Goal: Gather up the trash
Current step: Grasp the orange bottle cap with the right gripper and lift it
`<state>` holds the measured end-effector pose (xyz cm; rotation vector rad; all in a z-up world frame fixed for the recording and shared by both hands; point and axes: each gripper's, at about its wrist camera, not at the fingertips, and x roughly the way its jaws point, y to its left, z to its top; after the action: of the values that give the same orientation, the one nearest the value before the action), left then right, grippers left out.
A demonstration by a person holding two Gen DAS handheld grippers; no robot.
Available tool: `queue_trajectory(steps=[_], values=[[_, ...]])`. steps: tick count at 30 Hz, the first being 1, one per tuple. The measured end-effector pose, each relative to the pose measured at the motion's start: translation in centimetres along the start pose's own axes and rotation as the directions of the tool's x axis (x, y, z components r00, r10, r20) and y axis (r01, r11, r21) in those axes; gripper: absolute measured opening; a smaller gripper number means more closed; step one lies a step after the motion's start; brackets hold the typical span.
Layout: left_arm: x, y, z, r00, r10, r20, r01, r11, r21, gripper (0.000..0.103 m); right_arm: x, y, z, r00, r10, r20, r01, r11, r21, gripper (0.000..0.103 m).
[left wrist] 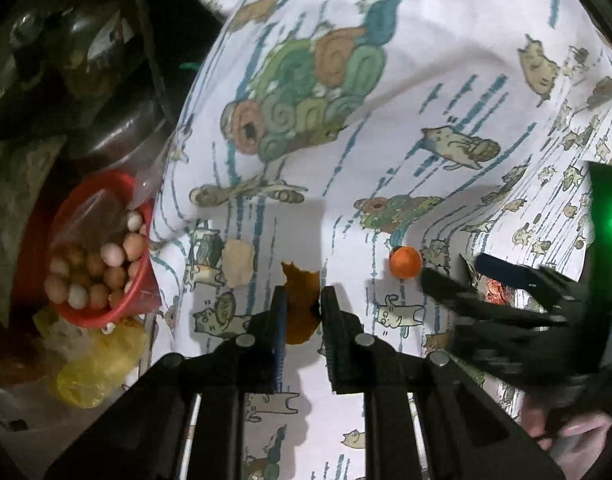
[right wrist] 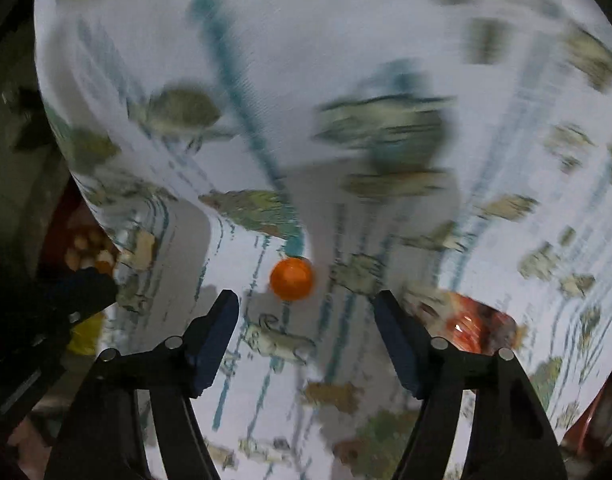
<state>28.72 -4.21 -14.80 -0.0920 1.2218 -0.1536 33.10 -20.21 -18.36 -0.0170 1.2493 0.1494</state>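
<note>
My left gripper is shut on an orange-brown piece of peel, held a little above the cat-print cloth. A pale scrap lies on the cloth to its left. To its right sits a small orange ball. My right gripper points down with its jaws apart and nothing between them. The orange ball lies just beyond its fingertips. A shiny red wrapper lies by its right finger. The right wrist view is blurred.
A red basket holding several eggs stands off the cloth's left edge, with a yellow plastic bag below it. Dark clutter and a metal pot fill the far left. The cloth rises in folds at the back.
</note>
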Motion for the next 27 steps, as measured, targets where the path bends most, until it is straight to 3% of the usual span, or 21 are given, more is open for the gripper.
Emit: queue_trajectory(steps=[5, 6, 9, 12, 17, 23, 27], values=[[-0.3, -0.2, -0.1, 1.000, 0.010, 0.014, -0.011, 1.000, 0.027, 0.015, 3.0, 1.9, 0.0, 0.994, -0.105, -0.023, 0.105, 0.994, -0.017, 0.061], [-0.5, 0.0, 0.0, 1.000, 0.000, 0.018, -0.001, 1.000, 0.018, 0.015, 3.3, 2.1, 0.0, 0.994, -0.109, -0.023, 0.109, 0.994, -0.016, 0.060], [-1.1, 0.3, 0.2, 0.999, 0.005, 0.031, -0.005, 1.000, 0.001, 0.015, 3.8, 2.7, 0.4, 0.997, -0.077, -0.021, 0.077, 0.997, -0.003, 0.040], [-1.4, 0.7, 0.3, 0.999, 0.001, 0.036, -0.001, 1.000, -0.011, 0.015, 4.4, 2.7, 0.5, 0.998, -0.064, -0.026, 0.065, 0.998, 0.011, 0.033], [-2.2, 1.2, -0.2, 0.998, 0.016, 0.061, -0.015, 1.000, -0.010, 0.015, 3.4, 1.9, 0.5, 0.999, -0.037, -0.003, 0.037, 0.995, 0.091, 0.032], [-4.3, 0.9, -0.8, 0.992, 0.019, 0.123, -0.021, 1.000, 0.014, 0.015, -1.7, 0.9, -0.6, 0.995, 0.016, 0.100, -0.030, 0.990, 0.141, 0.032], [-6.7, 0.0, -1.9, 0.983, 0.017, 0.182, -0.025, 0.999, 0.043, 0.015, -6.5, 0.5, -1.9, 0.974, -0.046, 0.221, 0.025, 0.995, 0.098, 0.032]])
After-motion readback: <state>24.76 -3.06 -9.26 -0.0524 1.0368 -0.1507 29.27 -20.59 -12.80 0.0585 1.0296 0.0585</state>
